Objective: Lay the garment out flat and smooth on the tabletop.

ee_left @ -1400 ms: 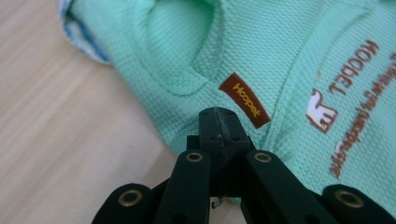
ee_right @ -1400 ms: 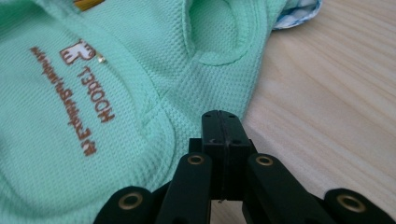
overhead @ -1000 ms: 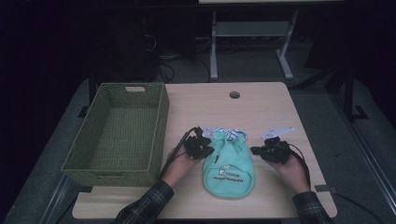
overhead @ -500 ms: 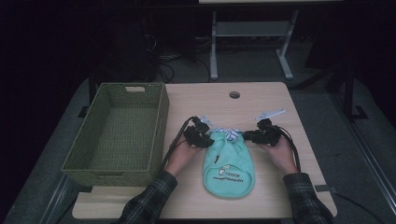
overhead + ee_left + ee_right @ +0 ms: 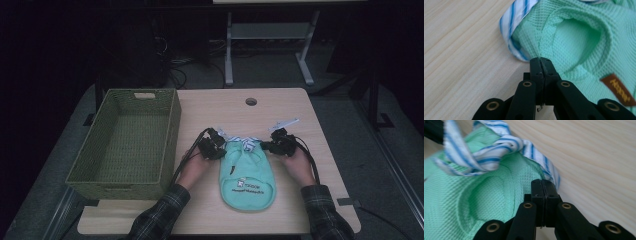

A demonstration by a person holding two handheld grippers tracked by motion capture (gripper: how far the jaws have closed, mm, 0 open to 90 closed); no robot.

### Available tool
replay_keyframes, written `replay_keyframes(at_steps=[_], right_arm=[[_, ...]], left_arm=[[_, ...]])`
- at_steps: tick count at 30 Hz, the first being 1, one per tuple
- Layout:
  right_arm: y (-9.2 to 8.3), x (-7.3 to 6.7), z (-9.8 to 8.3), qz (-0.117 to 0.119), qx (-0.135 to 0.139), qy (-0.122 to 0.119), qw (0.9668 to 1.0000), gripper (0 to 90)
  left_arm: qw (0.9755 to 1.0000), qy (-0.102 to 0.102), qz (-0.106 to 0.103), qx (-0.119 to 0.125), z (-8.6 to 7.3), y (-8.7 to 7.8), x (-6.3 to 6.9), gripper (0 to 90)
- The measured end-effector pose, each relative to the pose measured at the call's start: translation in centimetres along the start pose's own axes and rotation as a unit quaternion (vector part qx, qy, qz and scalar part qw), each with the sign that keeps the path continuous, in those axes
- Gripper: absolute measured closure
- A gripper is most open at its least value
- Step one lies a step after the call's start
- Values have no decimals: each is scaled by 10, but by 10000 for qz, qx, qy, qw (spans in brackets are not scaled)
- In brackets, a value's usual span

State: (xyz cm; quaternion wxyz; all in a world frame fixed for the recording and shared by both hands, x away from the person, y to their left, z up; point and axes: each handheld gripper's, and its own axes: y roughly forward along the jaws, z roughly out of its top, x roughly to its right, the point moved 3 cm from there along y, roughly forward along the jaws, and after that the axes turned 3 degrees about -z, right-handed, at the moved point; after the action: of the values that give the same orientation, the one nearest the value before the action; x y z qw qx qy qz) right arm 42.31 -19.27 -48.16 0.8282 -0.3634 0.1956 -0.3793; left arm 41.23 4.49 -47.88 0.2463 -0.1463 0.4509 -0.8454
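The high view is dim, and each gripper reads there as a dark lump in a hand, with the jaws too small to make out. The left gripper (image 5: 212,148) sits at the top left corner of the shirt (image 5: 248,172), the right gripper (image 5: 278,145) at the top right corner. The print on the shirt's front is too small to read, and both sleeves (image 5: 159,216) are cut off by the bottom edge.

Up close, the left gripper (image 5: 540,61) has just been closing and its jaws now stand together, with a seam of the mint knit shirt (image 5: 579,42) pinched at the tips. The striped collar (image 5: 516,17) curls just to the left of the tips, and a brown label (image 5: 617,86) lies to the right, cut by the frame.

The right gripper (image 5: 541,183) has likewise just been closing; its jaws meet on the shirt's (image 5: 451,200) edge, right below the collar (image 5: 489,155). Whether cloth is truly caught there is hard to tell, since the tips cover the spot.

Bare table (image 5: 280,102) stretches beyond both grippers, with a round hole (image 5: 251,101) well ahead. The basket (image 5: 131,140) stands close to the left of the left gripper; to the right of the right gripper the table runs free to its edge.
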Motion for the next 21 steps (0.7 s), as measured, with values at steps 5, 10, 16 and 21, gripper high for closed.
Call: replay_keyframes(at_steps=[5, 10, 16, 21], right_arm=[[2, 12, -6, -176, -74, -2, 9998, 892], [0, 13, -8, -67, 132, 65, 9999, 853], [-19, 14, 0, 145, 423, 165, 9989, 776], [-28, 16, 9, 224, 538, 107, 9982, 716]], left_arm=[[10000, -1, -9, 18, 0, 0, 0, 891], [10000, -67, 15, 59, 0, 0, -2, 816], [9994, -99, 53, 325, 3, -12, -7, 728], [9990, -117, -36, 430, 12, -21, -11, 657]])
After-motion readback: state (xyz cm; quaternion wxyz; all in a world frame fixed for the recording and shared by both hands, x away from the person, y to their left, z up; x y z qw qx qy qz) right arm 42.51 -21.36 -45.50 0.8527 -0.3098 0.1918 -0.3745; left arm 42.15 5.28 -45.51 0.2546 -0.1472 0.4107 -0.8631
